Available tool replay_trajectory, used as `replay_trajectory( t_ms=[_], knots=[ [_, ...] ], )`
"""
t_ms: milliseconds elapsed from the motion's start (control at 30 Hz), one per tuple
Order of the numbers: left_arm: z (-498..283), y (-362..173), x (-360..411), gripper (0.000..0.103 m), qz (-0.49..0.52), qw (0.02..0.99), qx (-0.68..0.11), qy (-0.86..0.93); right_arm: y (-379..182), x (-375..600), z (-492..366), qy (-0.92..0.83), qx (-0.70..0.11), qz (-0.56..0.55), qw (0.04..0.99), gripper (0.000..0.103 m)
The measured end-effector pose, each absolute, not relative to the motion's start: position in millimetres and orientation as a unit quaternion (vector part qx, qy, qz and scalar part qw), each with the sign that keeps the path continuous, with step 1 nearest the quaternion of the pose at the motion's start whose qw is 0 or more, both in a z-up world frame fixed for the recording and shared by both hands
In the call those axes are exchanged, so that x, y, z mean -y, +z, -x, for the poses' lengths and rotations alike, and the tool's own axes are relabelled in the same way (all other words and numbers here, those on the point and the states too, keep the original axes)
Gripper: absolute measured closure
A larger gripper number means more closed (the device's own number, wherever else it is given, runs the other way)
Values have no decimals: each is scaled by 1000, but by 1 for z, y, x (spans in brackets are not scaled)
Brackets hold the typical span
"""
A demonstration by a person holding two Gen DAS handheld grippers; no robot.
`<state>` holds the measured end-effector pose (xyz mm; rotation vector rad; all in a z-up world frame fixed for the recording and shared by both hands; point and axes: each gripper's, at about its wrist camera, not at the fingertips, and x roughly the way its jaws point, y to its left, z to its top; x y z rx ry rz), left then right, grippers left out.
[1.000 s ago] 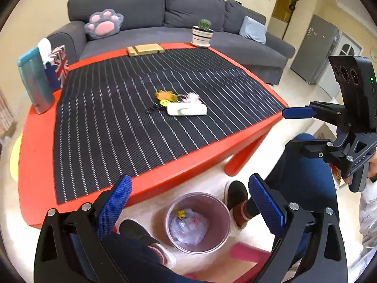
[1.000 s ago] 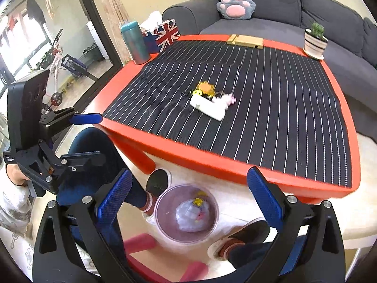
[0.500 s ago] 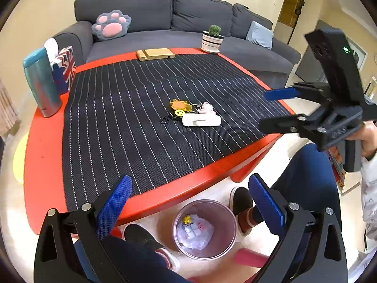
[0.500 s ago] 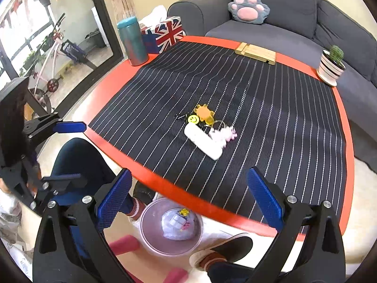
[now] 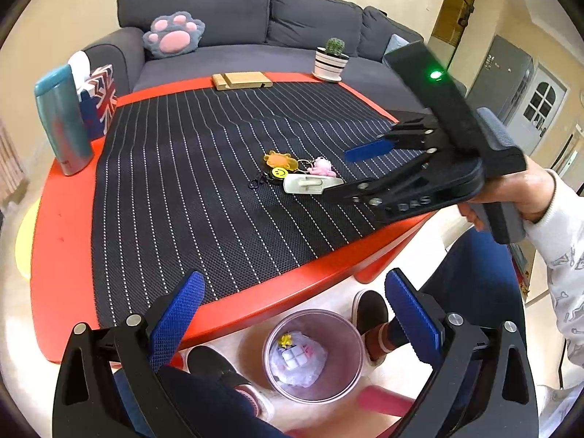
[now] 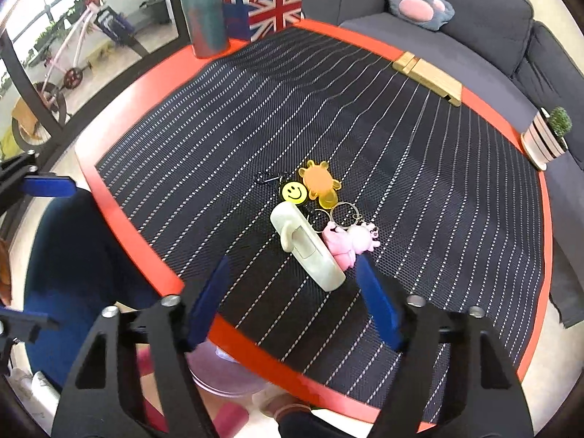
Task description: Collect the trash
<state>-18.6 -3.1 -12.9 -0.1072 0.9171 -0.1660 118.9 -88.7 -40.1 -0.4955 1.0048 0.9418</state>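
Since a second ago the right claw has swung from beside the worktop to hang over the white hook at frame centre, jaws wide and empty. The left claw, also wide, hangs above the bin at lower centre. Closing here risks snagging the pink keychain touching the hook, dragging the keys into the trash.
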Motion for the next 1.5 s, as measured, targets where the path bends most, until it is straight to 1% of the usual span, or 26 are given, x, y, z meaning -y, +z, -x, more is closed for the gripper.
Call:
replay_trajectory(
  t_ms=[33, 100, 167, 233, 300, 333, 533, 600, 700, 933, 1133, 1500],
  knots=[
    [19, -14, 3, 8, 53, 892, -442, -80, -42, 87, -119, 429, -460, 227, 743, 47],
    [19, -15, 2, 8, 54, 892, -442, -80, -45, 84, -120, 426, -461, 231, 743, 56],
    [19, -16, 2, 8, 55, 891, -443, -81, -49, 80, -120, 428, -464, 233, 740, 62],
    [19, -18, 1, 8, 58, 891, -444, -81, -51, 77, -121, 426, -465, 237, 739, 64],
    [20, -19, 0, 8, 60, 890, -444, -81, -53, 75, -121, 426, -465, 236, 739, 69],
    [20, -20, 0, 8, 61, 890, -445, -81, -53, 74, -121, 426, -464, 236, 740, 70],
    [20, -24, -1, 8, 66, 888, -448, -82, -56, 69, -120, 428, -463, 238, 738, 84],
    [20, -25, -2, 8, 68, 888, -448, -82, -57, 68, -120, 429, -465, 238, 737, 91],
    [20, -25, -2, 8, 67, 888, -448, -82, -57, 68, -120, 430, -464, 236, 738, 95],
    [17, -24, -1, 8, 66, 888, -447, -83, -51, 72, -122, 430, -462, 224, 743, 96],
    [11, -19, 2, 8, 58, 891, -442, -83, -39, 85, -129, 434, -472, 185, 745, 96],
    [-24, -7, 9, 8, 26, 891, -444, -87, -10, 113, -145, 431, -486, 124, 750, 96]
  ],
)
